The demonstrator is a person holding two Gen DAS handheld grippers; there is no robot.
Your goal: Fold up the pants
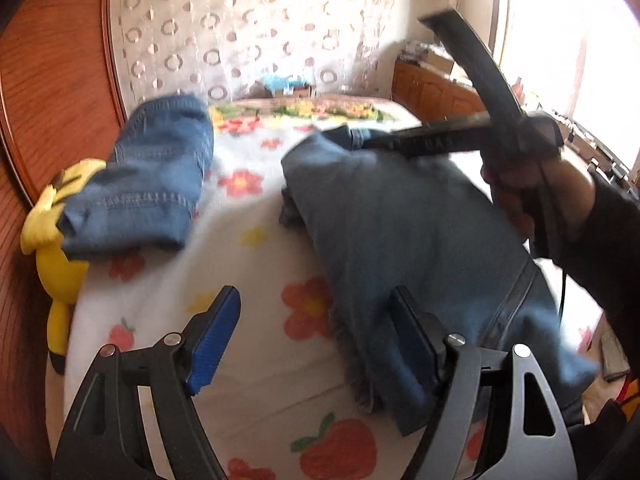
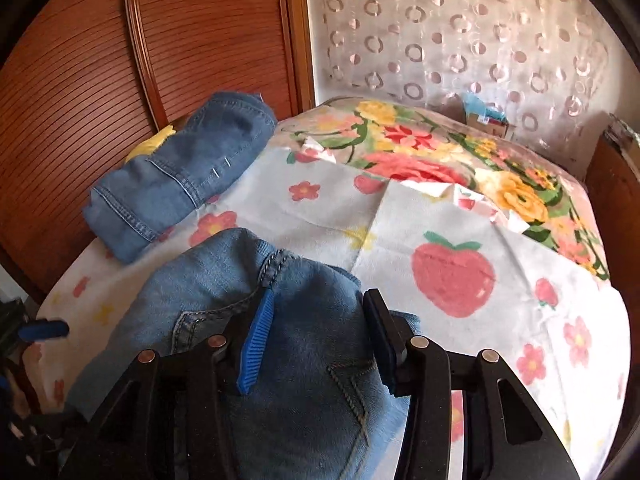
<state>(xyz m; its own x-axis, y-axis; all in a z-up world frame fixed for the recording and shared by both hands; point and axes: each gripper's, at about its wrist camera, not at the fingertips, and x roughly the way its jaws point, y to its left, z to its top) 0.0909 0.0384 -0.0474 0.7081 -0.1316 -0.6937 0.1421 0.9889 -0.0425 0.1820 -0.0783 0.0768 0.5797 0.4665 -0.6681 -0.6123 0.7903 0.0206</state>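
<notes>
A pair of blue jeans [image 1: 400,232] lies on the bed, partly folded; it also fills the lower part of the right wrist view [image 2: 288,320]. My left gripper [image 1: 316,320] is open, just above the jeans' near frayed hem, holding nothing. My right gripper [image 2: 316,312] is open, with its jaws apart over the jeans' waist and pocket area, holding nothing. In the left wrist view, the right gripper's fingers [image 1: 420,142] rest over the far end of the jeans.
A second pair of jeans [image 1: 148,176], folded, lies at the bed's left side [image 2: 184,168], on a yellow plush toy [image 1: 60,248]. The bed has a white fruit-and-flower sheet [image 2: 440,240]. A wooden wardrobe [image 2: 120,60] stands left; curtain and cabinet behind.
</notes>
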